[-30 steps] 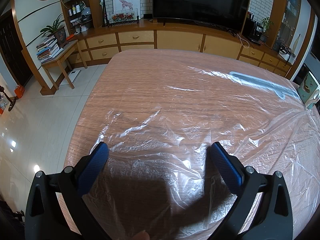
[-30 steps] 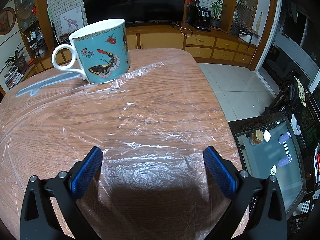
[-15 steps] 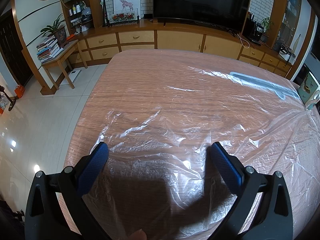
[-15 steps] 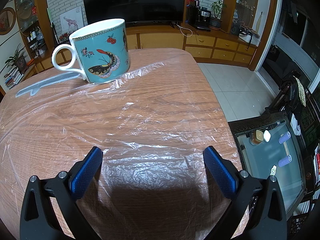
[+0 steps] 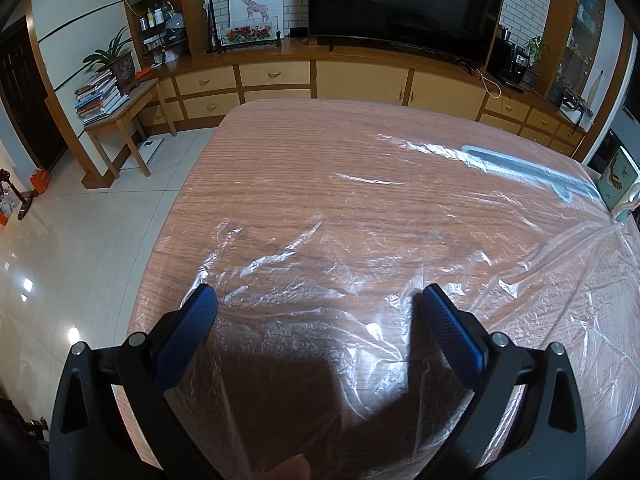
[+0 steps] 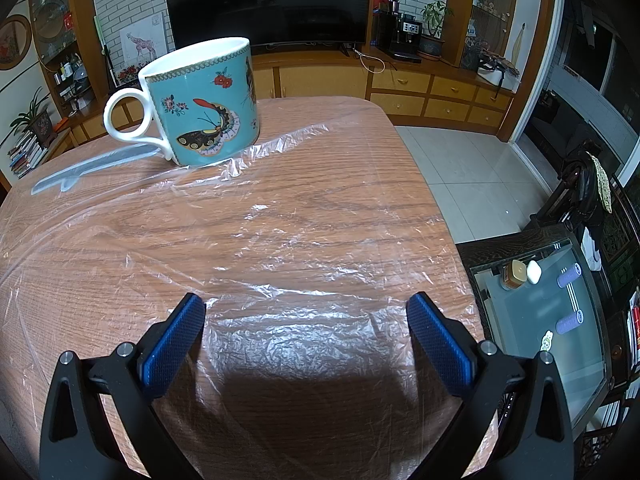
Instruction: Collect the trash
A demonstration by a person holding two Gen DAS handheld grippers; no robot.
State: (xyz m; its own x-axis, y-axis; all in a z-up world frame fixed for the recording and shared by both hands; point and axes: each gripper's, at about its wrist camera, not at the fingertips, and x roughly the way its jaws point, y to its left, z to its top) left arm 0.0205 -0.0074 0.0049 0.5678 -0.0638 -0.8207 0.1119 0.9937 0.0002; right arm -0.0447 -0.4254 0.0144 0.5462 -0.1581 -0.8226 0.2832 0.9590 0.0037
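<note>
Plastic sheet (image 5: 360,248), clear and crumpled, covers the table (image 5: 280,128); left gripper (image 5: 318,312) hovers over its near portion, jaws wide apart, empty. Best pinch a raised wrinkle, not flat film. Right view: right gripper (image 6: 306,316) likewise spread and empty; mug (image 6: 204,100) stands on the sheet's far edge, barely visible at left view's margin, so lift it first.

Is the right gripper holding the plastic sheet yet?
No, the right gripper is open, its fingers spread above the plastic sheet with nothing between them.
</note>
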